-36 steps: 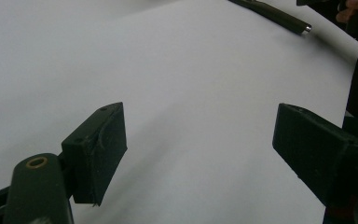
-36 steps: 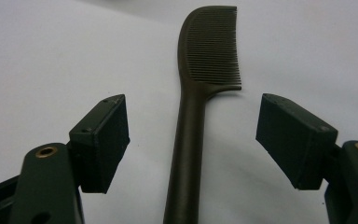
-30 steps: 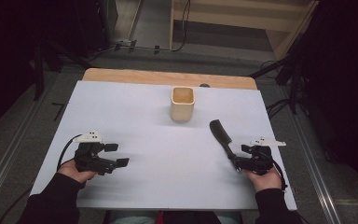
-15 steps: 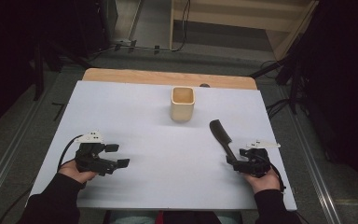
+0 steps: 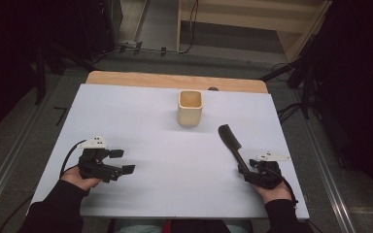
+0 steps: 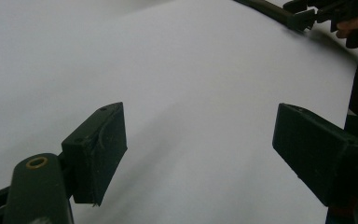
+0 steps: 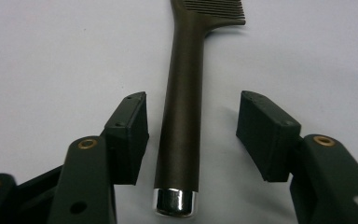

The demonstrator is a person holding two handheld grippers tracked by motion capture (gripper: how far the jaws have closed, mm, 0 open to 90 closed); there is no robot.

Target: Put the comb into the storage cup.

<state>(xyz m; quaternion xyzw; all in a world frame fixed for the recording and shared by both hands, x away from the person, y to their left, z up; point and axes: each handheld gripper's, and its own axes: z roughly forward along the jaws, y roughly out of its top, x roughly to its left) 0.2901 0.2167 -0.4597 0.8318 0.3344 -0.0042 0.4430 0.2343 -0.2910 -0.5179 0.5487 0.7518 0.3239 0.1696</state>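
The right gripper [image 7: 192,135] rests low on the white surface [image 5: 141,116] at its near right corner, with the handle of a dark comb [image 7: 182,102] lying between its fingers [image 7: 129,135]. Those fingers have just been closing, yet they are still released: a gap shows on each side of the handle, narrow at the left pad and wider at the right one, and neither pad presses on it. The comb lies flat, its shiny metal end cap nearest the right gripper and its toothed head pointing away, toward the middle of the surface. In the high view the comb [image 5: 231,144] runs slantwise from the right gripper [image 5: 250,171] up toward a small beige cup [image 5: 190,108], which stands upright near the far edge, well apart from the comb's head. The left gripper [image 5: 121,161] sits at the near left of the surface, held in the person's hand, its fingers [image 6: 98,149] spread wide and released with nothing but bare white surface between them
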